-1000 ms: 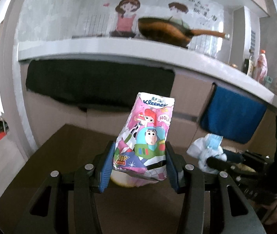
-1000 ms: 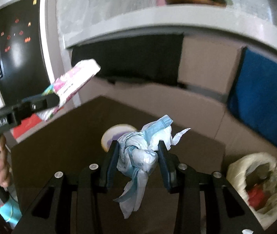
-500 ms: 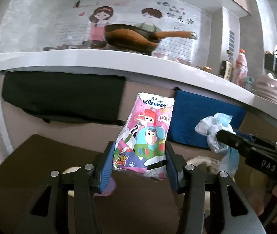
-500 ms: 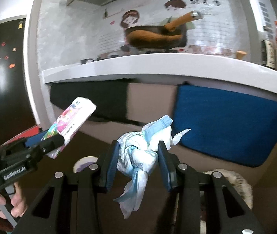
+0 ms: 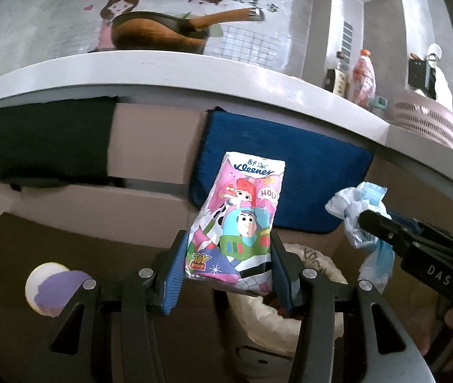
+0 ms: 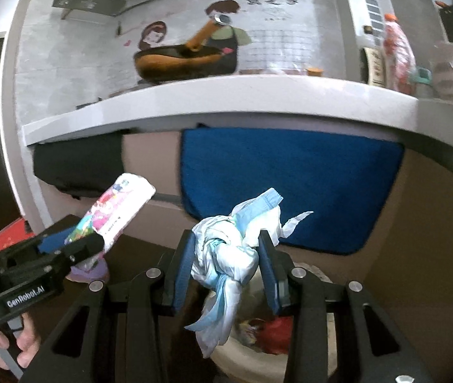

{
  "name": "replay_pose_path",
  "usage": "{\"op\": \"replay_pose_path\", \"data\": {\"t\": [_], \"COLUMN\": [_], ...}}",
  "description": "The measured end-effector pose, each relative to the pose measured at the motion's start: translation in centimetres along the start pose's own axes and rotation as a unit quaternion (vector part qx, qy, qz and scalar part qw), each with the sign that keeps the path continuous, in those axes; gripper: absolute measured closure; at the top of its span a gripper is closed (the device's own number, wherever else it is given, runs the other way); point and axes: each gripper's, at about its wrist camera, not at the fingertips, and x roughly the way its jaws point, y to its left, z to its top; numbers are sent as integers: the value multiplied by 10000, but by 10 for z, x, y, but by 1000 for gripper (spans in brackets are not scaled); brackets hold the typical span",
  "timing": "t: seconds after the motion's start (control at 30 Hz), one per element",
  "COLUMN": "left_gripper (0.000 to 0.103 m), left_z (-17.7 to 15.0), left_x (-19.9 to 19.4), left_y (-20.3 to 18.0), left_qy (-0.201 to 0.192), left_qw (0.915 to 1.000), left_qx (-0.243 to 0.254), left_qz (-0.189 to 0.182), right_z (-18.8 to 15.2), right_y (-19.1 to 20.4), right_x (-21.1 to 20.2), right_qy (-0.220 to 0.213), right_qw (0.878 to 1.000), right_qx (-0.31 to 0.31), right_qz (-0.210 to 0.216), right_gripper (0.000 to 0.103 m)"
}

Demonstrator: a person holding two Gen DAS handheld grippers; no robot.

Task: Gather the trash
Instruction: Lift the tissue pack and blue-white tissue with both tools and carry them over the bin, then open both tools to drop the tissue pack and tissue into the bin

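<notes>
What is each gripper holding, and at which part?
Left gripper: tissue pack, by its lower sides. Right gripper: crumpled mask, around its bunched middle.

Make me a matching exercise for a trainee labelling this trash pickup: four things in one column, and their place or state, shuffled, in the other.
Things:
1. tissue pack
2. crumpled mask
3. trash bag
4. pan

Place or state:
A. on the counter, up behind
B. clamped in the right gripper
C. open, low down, below both grippers
D. clamped in the left gripper

Pairs: 1-D, 2-B, 3-C, 4-A
</notes>
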Motion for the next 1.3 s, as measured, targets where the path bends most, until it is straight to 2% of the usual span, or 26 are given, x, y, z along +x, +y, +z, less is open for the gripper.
{"op": "replay_pose_path", "data": {"t": [0.3, 1.13, 1.27, 1.3], "left_gripper": [54, 53, 49, 49], "left_z": [0, -25, -23, -22], "left_x": [30, 120, 127, 128], "left_y": [-22, -38, -40, -40], "left_qy": [156, 871, 890, 907], "left_qw": [9998, 9959, 9950, 9942], "left_qx": [129, 40, 117, 95], "left_qz": [-67, -231, -439, -576], "right_z": [-10, -39, -43, -43], "right_y": [-34, -74, -75, -75], "right_x": [12, 78, 81, 81], "right_qy": [100, 601, 594, 587], "right_qw": [9995, 9953, 9947, 9948], "right_qx": [225, 694, 770, 774], "right_qz": [-176, -313, -322, -315], "right_gripper": [67, 66, 62, 56]}}
